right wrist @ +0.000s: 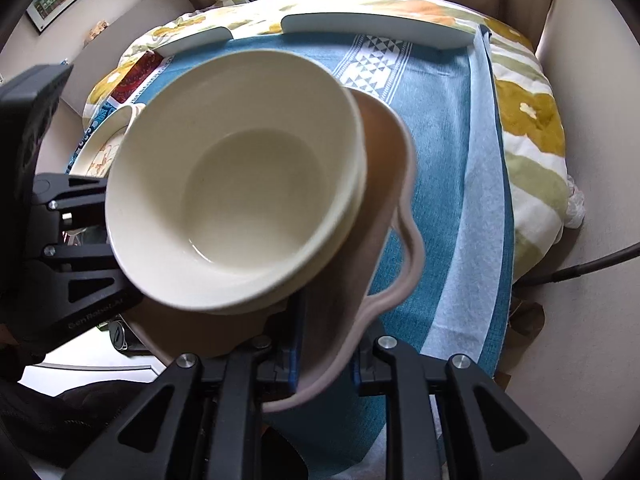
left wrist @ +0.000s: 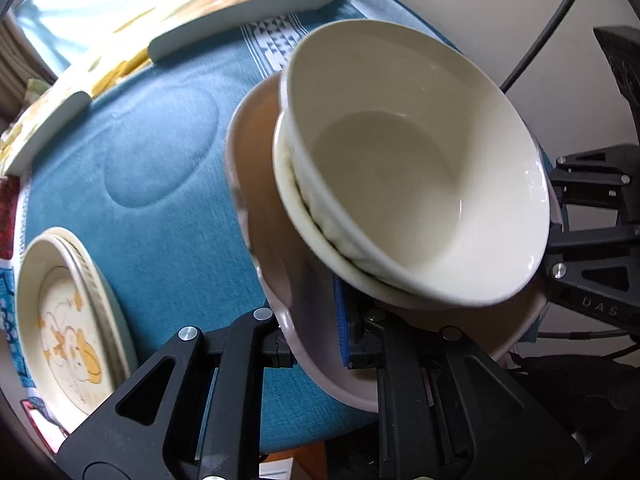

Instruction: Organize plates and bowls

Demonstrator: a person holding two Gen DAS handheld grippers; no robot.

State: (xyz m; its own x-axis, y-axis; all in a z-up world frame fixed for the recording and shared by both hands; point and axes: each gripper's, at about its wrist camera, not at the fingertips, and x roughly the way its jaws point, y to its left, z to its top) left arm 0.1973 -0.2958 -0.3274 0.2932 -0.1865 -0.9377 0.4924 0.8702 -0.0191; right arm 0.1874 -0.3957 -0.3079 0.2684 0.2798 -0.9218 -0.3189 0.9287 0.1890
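Cream bowls (left wrist: 408, 168) in pink plate (left wrist: 260, 200)

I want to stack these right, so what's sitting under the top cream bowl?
The top cream ceramic bowl nests in a second cream bowl, of which only the rim shows. Both sit on the wavy-edged pink plate. The plate's centre is covered.

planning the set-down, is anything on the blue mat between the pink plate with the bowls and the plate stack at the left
Nothing visible. Both grippers, left and right, clamp the pink plate carrying the nested cream bowls. In the left wrist view the blue mat between it and the cartoon plate stack shows only bare fabric.
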